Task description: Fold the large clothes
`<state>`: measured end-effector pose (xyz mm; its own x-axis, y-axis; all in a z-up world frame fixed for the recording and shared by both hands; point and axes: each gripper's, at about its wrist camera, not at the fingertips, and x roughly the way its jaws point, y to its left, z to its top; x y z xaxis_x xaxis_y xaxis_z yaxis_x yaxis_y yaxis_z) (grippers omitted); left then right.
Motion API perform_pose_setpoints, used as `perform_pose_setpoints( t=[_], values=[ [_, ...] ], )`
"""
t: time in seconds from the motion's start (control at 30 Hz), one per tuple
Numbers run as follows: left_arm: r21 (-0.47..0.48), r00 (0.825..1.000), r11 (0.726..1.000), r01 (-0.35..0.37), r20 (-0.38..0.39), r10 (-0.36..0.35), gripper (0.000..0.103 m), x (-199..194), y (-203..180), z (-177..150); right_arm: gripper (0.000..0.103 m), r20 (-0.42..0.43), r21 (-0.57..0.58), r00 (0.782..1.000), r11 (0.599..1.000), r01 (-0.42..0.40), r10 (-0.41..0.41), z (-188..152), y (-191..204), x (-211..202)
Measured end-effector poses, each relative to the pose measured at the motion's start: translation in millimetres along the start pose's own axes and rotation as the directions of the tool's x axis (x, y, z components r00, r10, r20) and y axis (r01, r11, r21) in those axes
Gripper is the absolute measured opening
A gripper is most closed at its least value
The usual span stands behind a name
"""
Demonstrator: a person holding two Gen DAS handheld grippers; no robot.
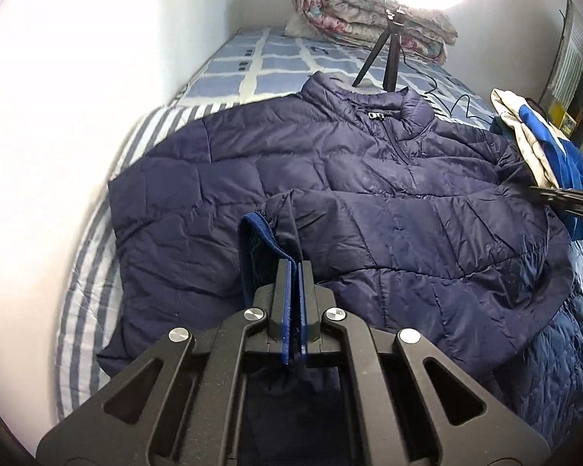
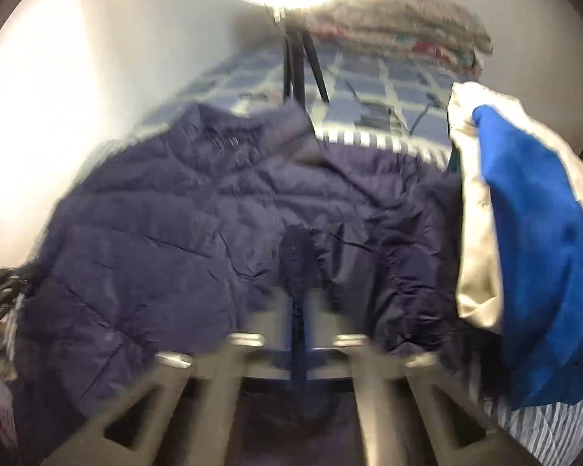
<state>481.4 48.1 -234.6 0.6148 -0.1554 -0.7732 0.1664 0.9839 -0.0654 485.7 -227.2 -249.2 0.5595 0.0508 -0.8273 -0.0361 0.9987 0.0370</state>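
Observation:
A large navy quilted puffer jacket (image 1: 369, 178) lies spread front-up on the bed, collar toward the far end; it also shows in the blurred right wrist view (image 2: 167, 213). My left gripper (image 1: 294, 268) is shut on the blue-lined cuff of a sleeve (image 1: 264, 233) folded over the jacket's body. My right gripper (image 2: 298, 272) is shut on a dark fold of the jacket (image 2: 297, 256), held just above the garment. The right gripper's black body shows at the right edge of the left wrist view (image 1: 567, 200).
The bed has a blue checked and striped sheet (image 1: 252, 70). A black tripod (image 1: 384, 50) with a bright lamp stands beyond the collar, with a cable. A folded floral quilt (image 1: 369, 11) lies at the far end. A cream and blue garment (image 2: 524, 233) is piled at the right.

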Motion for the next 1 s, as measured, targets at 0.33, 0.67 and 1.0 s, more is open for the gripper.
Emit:
perform_pose_setpoints(
  t=[0.33, 0.67, 1.0],
  values=[
    [-0.022, 0.991, 0.995, -0.099, 0.092, 0.101, 0.000, 5, 10, 38, 0.031, 0.212, 0.141, 0.976, 0.990, 0.028, -0.058, 41, -21, -15],
    [0.018, 0.977, 0.977, -0.215, -0.004, 0.215, 0.000, 60, 17, 33, 0.033, 0.119, 0.117, 0.993, 0.993, -0.007, -0.007, -17, -52, -34],
    [0.004, 0.950, 0.951, -0.310, -0.052, 0.309, 0.002, 74, 19, 22, 0.031, -0.044, 0.166, 0.959, 0.944, 0.284, -0.280, -56, -97, 19]
  ],
)
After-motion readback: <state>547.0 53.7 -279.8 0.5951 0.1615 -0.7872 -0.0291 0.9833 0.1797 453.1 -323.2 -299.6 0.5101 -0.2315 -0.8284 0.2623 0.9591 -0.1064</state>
